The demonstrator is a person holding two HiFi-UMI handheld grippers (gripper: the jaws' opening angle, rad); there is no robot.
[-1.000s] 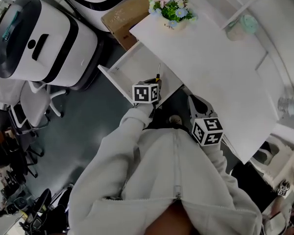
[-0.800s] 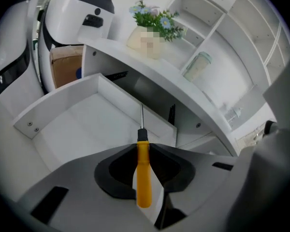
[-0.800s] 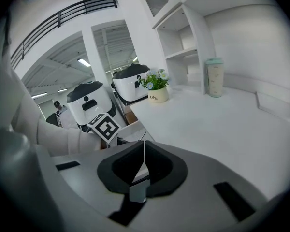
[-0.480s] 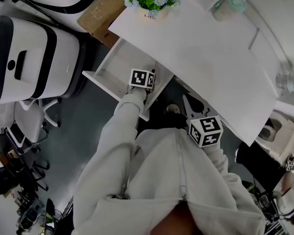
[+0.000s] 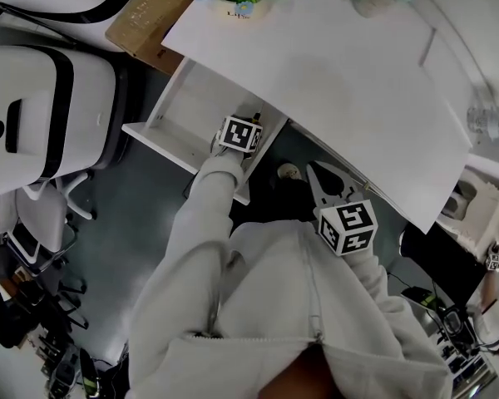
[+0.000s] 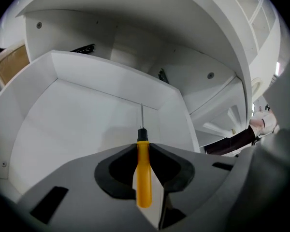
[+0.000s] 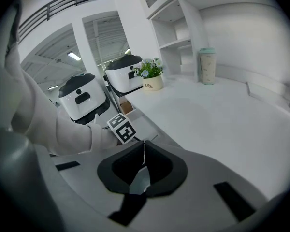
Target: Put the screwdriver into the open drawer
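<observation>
**A:** Status?

**B:** Left gripper (image 6: 143, 148) is clamped on the screwdriver (image 6: 143, 175) by its yellow handle. The shaft is aimed into the open drawer (image 6: 63, 129) toward its back corner. Can't tell the tip clearance. Right gripper (image 7: 143, 153) is closed on nothing, over the desk (image 7: 208, 115) edge.

**A:** Risks?

**B:** Release it high and it probably bounces or rolls. Push further and the tip may jab the back wall. The handle could also pivot in the pads.

**A:** Any text?

**B:** Pot (image 7: 153, 83) label starts "Life", the rest is too small. Nothing else is readable.
</observation>
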